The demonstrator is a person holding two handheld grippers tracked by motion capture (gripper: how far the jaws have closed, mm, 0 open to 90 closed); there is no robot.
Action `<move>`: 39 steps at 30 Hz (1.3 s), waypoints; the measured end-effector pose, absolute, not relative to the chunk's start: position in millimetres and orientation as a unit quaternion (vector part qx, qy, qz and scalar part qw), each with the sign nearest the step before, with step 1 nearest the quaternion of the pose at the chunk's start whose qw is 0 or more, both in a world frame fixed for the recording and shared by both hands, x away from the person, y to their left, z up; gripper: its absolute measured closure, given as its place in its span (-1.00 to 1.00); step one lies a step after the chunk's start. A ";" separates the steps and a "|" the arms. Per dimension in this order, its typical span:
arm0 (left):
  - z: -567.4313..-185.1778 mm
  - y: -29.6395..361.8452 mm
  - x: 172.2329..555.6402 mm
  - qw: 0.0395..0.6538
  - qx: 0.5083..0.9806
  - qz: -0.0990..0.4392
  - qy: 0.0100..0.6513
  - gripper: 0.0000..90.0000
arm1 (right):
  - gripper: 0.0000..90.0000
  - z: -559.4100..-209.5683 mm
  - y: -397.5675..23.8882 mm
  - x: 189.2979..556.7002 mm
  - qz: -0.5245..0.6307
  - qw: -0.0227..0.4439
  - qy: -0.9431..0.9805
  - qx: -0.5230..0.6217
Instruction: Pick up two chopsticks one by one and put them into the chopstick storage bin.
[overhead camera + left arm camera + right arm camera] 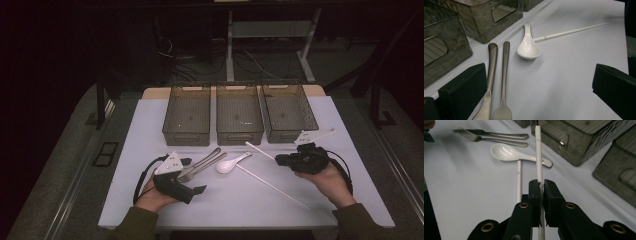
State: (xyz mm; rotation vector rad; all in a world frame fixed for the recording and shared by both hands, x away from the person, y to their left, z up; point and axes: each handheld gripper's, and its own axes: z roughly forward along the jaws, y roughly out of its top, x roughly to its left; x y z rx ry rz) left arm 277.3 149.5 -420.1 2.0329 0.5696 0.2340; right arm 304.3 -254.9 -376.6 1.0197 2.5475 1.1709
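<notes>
Right gripper [541,187]: jaws clamped on one white chopstick [538,152], held clear of the table, apparently just above it; second chopstick [519,180] lying flat beside a white spoon [509,153]; left gripper [539,85]: jaws spread wide, nothing between the pads, resting by a fork [504,75] and knife [489,75]; three grey bins [239,114] behind.

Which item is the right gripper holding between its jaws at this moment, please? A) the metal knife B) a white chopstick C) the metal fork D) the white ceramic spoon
B: in the right gripper view, the right gripper has its jaws closed on a white chopstick, while the white ceramic spoon, fork and knife lie on the table.
</notes>
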 end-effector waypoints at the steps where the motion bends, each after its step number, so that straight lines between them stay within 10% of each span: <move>1: -420.4 149.2 277.6 0.483 0.838 0.100 0.234 -1.00 | 0.88 -372.2 -251.3 308.1 0.393 0.080 0.852 0.337; 39: -418.9 150.1 276.8 0.488 0.837 0.103 0.226 -1.00 | 0.88 -323.0 -166.6 379.8 0.385 0.090 0.852 0.344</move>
